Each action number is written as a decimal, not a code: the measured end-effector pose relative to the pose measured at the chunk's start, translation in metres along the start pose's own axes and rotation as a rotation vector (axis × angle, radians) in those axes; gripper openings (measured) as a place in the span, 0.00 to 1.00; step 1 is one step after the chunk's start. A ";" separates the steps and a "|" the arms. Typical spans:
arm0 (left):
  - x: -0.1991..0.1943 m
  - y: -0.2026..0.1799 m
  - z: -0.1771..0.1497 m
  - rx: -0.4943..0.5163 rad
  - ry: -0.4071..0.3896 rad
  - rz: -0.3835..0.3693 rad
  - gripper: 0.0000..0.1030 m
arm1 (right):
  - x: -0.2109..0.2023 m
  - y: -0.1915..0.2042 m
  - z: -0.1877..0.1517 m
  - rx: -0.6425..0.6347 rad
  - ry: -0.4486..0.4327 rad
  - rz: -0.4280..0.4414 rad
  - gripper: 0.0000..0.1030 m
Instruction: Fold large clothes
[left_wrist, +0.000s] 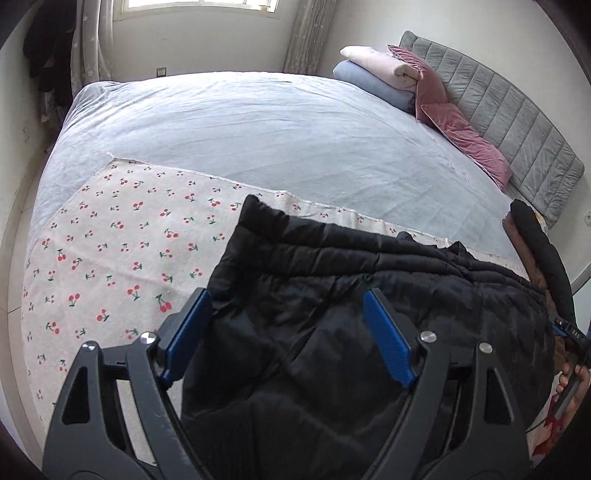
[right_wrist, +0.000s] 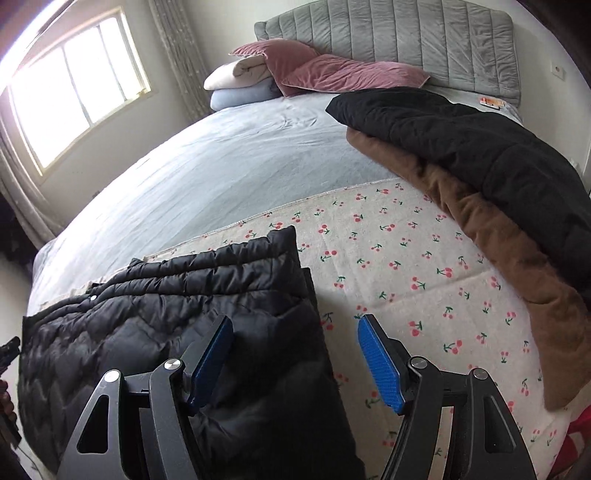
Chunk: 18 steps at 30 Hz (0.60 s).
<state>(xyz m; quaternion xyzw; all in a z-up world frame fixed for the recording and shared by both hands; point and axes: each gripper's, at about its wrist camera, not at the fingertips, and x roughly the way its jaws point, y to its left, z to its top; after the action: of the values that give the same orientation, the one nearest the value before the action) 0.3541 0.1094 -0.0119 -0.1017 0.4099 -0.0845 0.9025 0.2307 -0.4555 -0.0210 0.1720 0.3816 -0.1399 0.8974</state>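
A black puffer jacket (left_wrist: 351, 325) lies folded on a cherry-print cloth (left_wrist: 122, 251) on the bed; it also shows in the right wrist view (right_wrist: 177, 325). My left gripper (left_wrist: 288, 306) is open and hangs over the jacket's left edge, holding nothing. My right gripper (right_wrist: 295, 332) is open over the jacket's right edge, one blue pad (right_wrist: 380, 365) above the cherry cloth (right_wrist: 424, 277). The other hand-held gripper shows at the far right of the left wrist view (left_wrist: 569, 332).
A pale blue sheet (left_wrist: 277, 129) covers the bed. A black garment on a brown one (right_wrist: 498, 192) is stacked at the right. Pink pillows (right_wrist: 332, 70), folded blankets (right_wrist: 240, 85) and a grey headboard (right_wrist: 406, 37) are at the far end. A window (right_wrist: 74, 85) is on the left.
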 end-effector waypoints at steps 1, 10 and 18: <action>-0.004 0.007 -0.004 -0.003 0.010 -0.010 0.82 | -0.005 -0.008 -0.002 0.020 -0.003 0.024 0.71; 0.030 0.055 -0.014 -0.179 0.137 -0.084 0.79 | 0.024 -0.022 -0.009 0.167 0.085 0.183 0.65; 0.009 0.018 -0.013 -0.078 -0.023 -0.069 0.08 | -0.001 0.040 0.008 -0.036 -0.122 0.042 0.07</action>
<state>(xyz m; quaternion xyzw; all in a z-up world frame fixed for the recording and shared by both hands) 0.3517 0.1233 -0.0313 -0.1519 0.3989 -0.0981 0.8990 0.2505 -0.4226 -0.0070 0.1549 0.3248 -0.1242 0.9247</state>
